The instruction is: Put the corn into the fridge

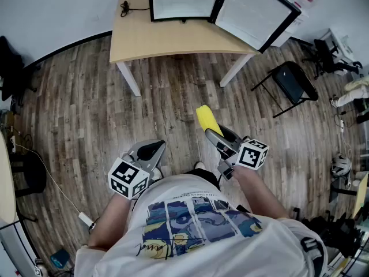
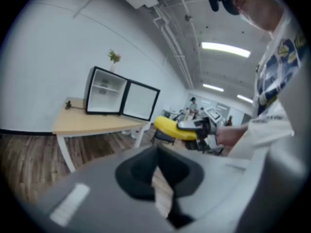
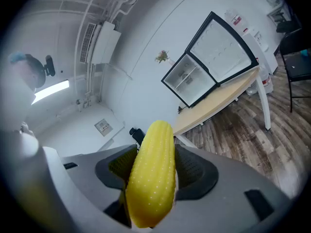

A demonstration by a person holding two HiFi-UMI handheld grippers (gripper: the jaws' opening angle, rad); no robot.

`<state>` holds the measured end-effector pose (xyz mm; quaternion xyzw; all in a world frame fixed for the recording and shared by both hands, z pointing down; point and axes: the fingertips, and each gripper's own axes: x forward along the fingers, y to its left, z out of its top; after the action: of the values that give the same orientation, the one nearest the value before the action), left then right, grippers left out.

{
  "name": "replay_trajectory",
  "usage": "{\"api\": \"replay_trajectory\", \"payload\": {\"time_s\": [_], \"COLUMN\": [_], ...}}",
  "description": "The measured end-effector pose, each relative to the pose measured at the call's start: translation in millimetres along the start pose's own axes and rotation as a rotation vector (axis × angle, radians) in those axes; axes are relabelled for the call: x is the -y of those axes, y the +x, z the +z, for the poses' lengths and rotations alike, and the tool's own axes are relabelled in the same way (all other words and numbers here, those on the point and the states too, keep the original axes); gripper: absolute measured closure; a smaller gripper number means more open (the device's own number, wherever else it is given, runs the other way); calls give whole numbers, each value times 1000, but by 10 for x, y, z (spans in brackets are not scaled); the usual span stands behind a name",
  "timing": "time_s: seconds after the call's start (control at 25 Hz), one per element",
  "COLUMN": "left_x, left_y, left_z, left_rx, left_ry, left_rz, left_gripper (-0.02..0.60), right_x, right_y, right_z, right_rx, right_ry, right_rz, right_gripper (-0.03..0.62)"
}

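A yellow corn cob sticks out ahead of my right gripper, whose jaws are shut on its sides. In the right gripper view the corn fills the space between the dark pads. My left gripper hangs beside it at waist height, its jaws closed together with nothing in them; its own view shows the pads meeting. The small black fridge stands on a light wooden table ahead, with its glass door swung open to the right. It also shows as the fridge and the fridge.
A black folding chair stands to the right of the table on the wood floor. A cable lies at the table's back left corner. Dark office chairs are at the far left, and a white plug lies on the floor near me.
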<state>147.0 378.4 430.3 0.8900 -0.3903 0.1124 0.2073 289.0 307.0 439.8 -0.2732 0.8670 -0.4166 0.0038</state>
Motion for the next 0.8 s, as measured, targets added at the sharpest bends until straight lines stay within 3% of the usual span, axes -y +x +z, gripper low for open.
{"api": "replay_trajectory", "payload": {"time_s": [0.36, 0.56, 0.8], "left_x": [-582, -799, -1139], "left_y": [-615, -365, 94], "left_z": [-302, -202, 243], "left_rx": [-34, -18, -22], "left_ry": [-9, -27, -9], "left_rz": [-48, -86, -102], "left_gripper": [572, 572, 571], "right_x": [-330, -202, 137], "right_y": [528, 735, 1271], "right_z": [-285, -221, 195], "right_rx": [51, -2, -49], "right_ry": [41, 12, -29], "right_rz": [-74, -107, -83], "right_gripper": [350, 350, 350]}}
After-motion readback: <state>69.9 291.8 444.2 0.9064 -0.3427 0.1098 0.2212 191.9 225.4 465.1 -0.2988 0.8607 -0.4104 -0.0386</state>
